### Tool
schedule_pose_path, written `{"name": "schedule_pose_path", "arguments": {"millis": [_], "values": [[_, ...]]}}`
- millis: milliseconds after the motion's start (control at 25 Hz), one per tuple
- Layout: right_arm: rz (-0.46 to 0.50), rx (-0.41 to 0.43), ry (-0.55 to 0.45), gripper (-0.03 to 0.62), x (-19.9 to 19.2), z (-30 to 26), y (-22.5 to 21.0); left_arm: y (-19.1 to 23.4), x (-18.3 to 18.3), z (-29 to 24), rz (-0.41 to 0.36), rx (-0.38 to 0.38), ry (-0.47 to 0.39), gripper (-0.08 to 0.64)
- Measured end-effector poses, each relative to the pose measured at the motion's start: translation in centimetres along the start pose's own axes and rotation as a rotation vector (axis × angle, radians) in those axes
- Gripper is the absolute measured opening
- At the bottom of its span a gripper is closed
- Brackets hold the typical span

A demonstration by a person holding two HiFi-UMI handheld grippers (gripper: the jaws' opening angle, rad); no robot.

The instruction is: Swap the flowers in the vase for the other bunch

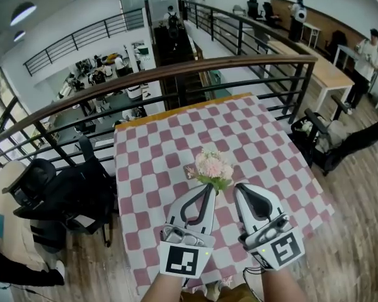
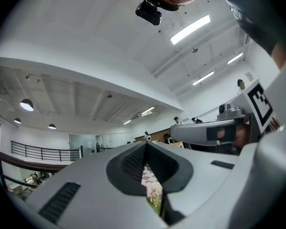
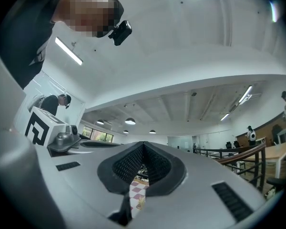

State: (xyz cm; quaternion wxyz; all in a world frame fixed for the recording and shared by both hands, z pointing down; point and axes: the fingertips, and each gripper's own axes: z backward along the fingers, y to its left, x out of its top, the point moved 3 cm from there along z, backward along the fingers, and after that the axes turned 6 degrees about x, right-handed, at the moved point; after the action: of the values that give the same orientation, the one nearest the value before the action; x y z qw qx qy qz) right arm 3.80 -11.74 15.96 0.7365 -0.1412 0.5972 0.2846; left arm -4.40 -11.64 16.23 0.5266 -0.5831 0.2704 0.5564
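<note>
Right now you hold both grippers side by side above the checkered table (image 1: 145, 168). The jaws of your left gripper (image 1: 209, 186) are pressed together with nothing between the pads, and those of your right gripper (image 1: 239, 186) likewise. The pink flowers (image 1: 209, 164) sit just past the two tips, closest to the left one.

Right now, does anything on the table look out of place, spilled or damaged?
Nothing looks spilled or broken. One oddity: only one pink flower bunch shows above the checkered tablecloth, its base hidden behind the left gripper; no vase or second bunch is in view.
</note>
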Motion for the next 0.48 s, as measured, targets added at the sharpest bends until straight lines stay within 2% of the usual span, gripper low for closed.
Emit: {"name": "schedule_pose_path", "arguments": {"millis": [360,480], "values": [[0.076,0.006,-0.022,0.031,3.9,0.2,0.3,0.2,3.6,0.5,-0.006,0.009,-0.076,0.006],[0.093,0.016,-0.038,0.031,4.7,0.0,0.2,0.4,4.5,0.2,-0.036,0.013,-0.094,0.006]]}}
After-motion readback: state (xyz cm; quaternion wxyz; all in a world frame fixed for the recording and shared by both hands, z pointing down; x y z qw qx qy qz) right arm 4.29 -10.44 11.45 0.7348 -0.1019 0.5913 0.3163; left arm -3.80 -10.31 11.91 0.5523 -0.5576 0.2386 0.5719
